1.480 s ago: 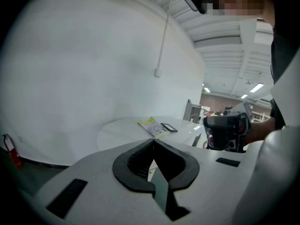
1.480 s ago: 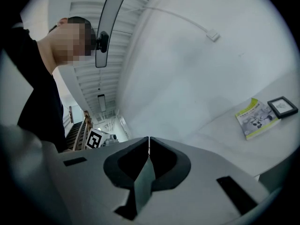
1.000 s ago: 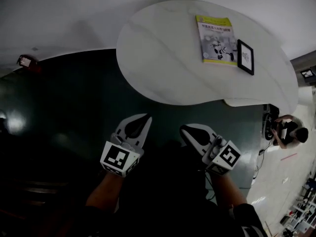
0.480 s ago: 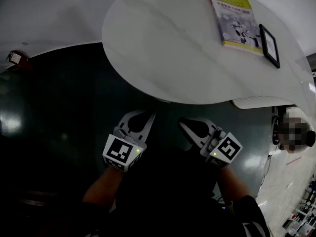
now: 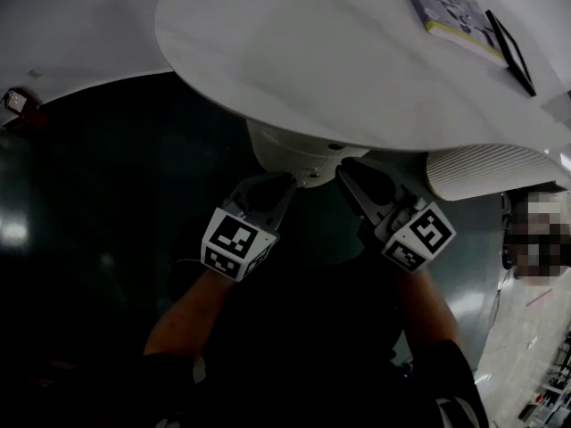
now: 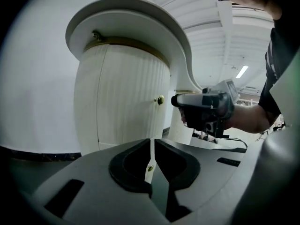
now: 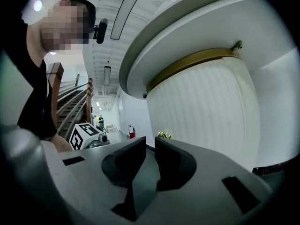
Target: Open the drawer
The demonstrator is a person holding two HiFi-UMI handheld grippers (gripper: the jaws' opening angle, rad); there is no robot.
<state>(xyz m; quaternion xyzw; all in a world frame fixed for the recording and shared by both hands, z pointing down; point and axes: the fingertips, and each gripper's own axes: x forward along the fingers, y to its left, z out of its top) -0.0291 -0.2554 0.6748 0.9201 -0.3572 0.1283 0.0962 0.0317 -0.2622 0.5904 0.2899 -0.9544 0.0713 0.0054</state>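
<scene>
Left tongs [image 6: 152, 143] and right tongs [image 7: 150, 142], both closed and empty, level before the ribbed white drawer [image 6: 131, 93] beneath the oval worktop [image 5: 339, 52]; right tongs just beside its brass knob [image 6: 161, 99]

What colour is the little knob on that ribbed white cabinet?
Shiny gold knob, clearest in the left gripper view.

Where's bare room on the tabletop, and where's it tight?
White tabletop is bare across its left and middle, up to the booklet and black picture frame at the far right. Tight under its rim: left gripper and right gripper sit side by side before the ribbed cabinet.
</scene>
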